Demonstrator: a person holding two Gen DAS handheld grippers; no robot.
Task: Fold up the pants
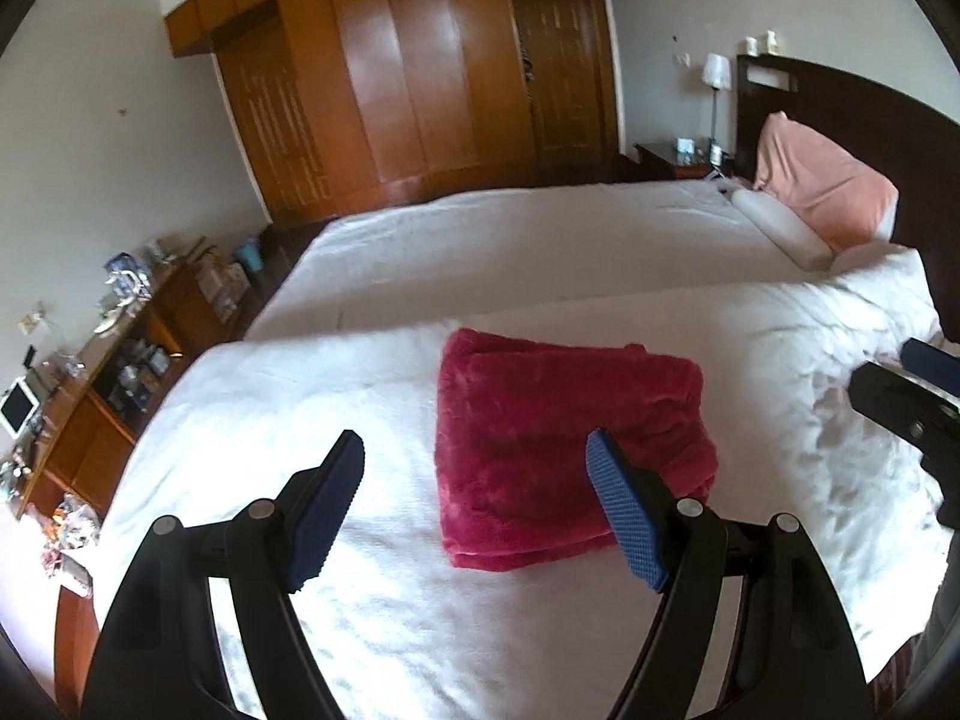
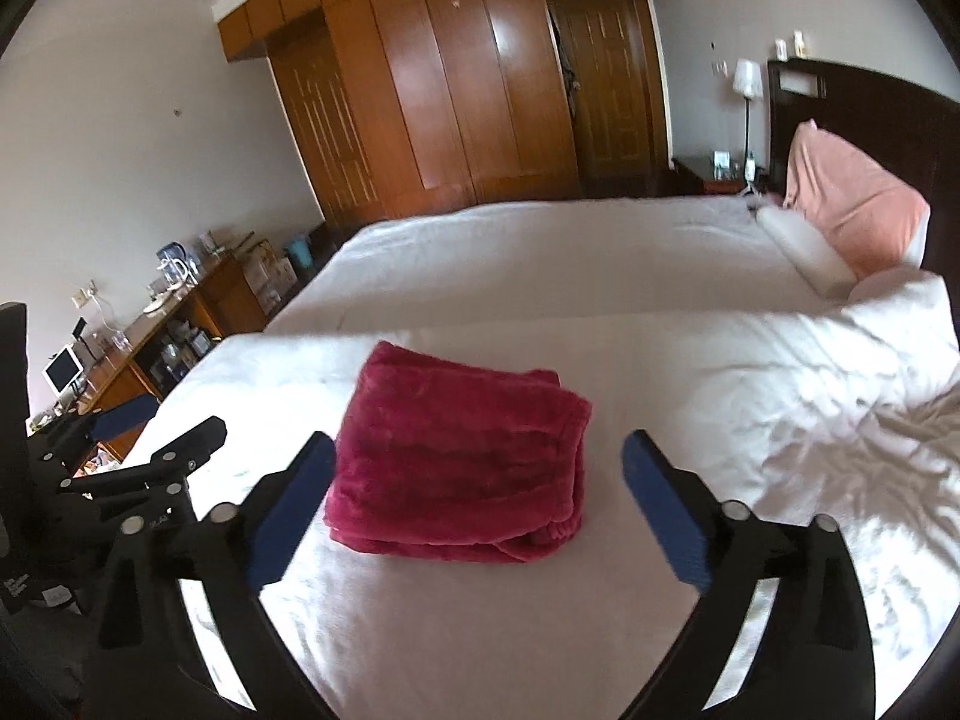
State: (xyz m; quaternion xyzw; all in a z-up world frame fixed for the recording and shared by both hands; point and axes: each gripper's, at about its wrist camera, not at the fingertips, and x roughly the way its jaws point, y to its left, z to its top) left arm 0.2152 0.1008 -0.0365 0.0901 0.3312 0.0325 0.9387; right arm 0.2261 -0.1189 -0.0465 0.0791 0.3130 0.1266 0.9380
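pants [image 2: 459,456]: red fleece, folded into a compact stack, lying on the bed [image 2: 540,630] toward its near edge, midway along. left tool [image 1: 474,504]: jaws wide apart, holding nothing, above the bed. right tool [image 2: 477,507]: likewise spread and empty, framing the stack. both look clear of the cloth; folding appears complete.

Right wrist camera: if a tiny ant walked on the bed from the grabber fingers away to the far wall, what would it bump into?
Right gripper → folded red pants → white bedcover → wooden wardrobe.
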